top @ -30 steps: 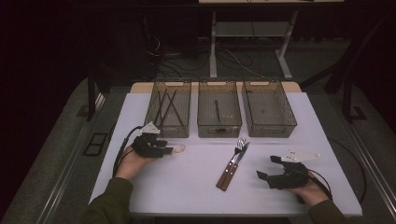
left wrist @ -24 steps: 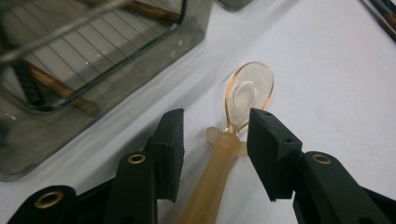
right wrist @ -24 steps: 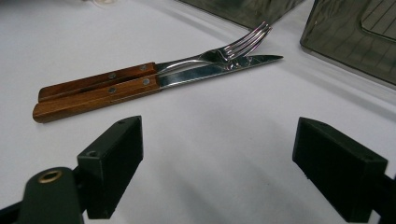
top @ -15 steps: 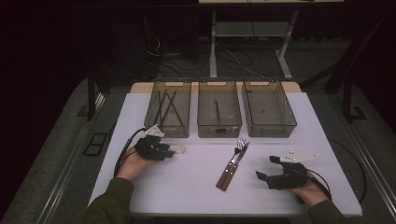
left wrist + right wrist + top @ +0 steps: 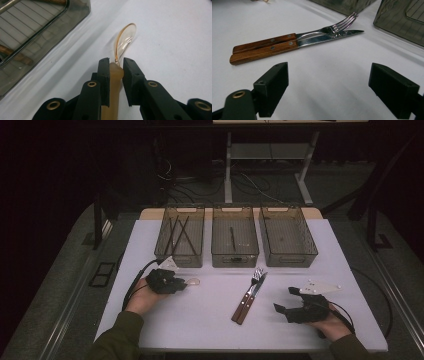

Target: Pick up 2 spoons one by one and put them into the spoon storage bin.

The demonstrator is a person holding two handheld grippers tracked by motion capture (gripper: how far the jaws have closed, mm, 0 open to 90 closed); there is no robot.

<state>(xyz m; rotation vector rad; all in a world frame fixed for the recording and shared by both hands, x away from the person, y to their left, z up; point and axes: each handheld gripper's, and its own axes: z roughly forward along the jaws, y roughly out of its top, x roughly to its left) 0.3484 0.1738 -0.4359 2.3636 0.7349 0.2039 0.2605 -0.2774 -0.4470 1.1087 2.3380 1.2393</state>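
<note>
- The left gripper [image 5: 115,66] has its jaws closed almost together on the handle of a translucent amber plastic spoon [image 5: 124,41]; in the high view this gripper [image 5: 176,282] sits left of centre on the white bench [image 5: 210,320], and the spoon's bowl [image 5: 192,281] pokes out to its right.
- The spoon looks light and thin, probably a little flexible and smooth, so it may twist or slip under a hard squeeze. The grip is on the thick upper handle just behind the neck, which seems the soundest place; the bowl is held tilted on edge.
- The right gripper [image 5: 328,82] has its jaws spread wide and holds nothing; in the high view it rests at the lower right [image 5: 285,307].
- A wooden-handled fork [image 5: 294,36] and knife [image 5: 294,44] lie side by side, touching, at the middle of the bench.
- Three smoky bins stand in a row across the upper middle: the left bin [image 5: 179,257] holds long dark sticks, the middle bin [image 5: 235,257] holds one slim piece, and the right bin [image 5: 289,257] looks nearly bare.
- The left bin's front wall stands just above the left gripper, so the spoon would need lifting over a rim.
</note>
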